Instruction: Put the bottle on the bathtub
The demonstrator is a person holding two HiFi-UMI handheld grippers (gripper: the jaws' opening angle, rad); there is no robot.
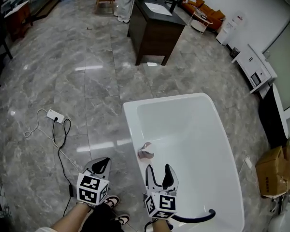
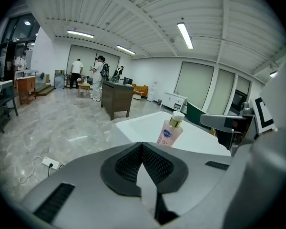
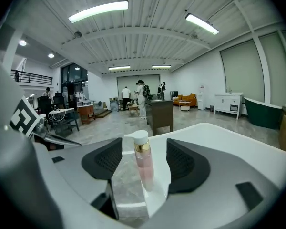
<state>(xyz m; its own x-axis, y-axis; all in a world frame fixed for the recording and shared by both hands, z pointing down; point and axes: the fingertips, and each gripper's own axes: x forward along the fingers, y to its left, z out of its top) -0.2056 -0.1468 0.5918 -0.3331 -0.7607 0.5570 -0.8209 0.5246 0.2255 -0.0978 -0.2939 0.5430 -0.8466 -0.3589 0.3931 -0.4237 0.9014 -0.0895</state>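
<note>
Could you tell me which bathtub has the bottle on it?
The white bathtub, with the bottle upright on its rim, not the dark green bathtub farther off.

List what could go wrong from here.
1. The bottle stands upright on the narrow bathtub rim. A nudge could tip it into the tub or onto the floor.
2. The open jaws of the right gripper flank the bottle without touching it. A sideways pull-back might clip it.
3. A cable trails over the floor near the person's feet and may snag a step.
</note>
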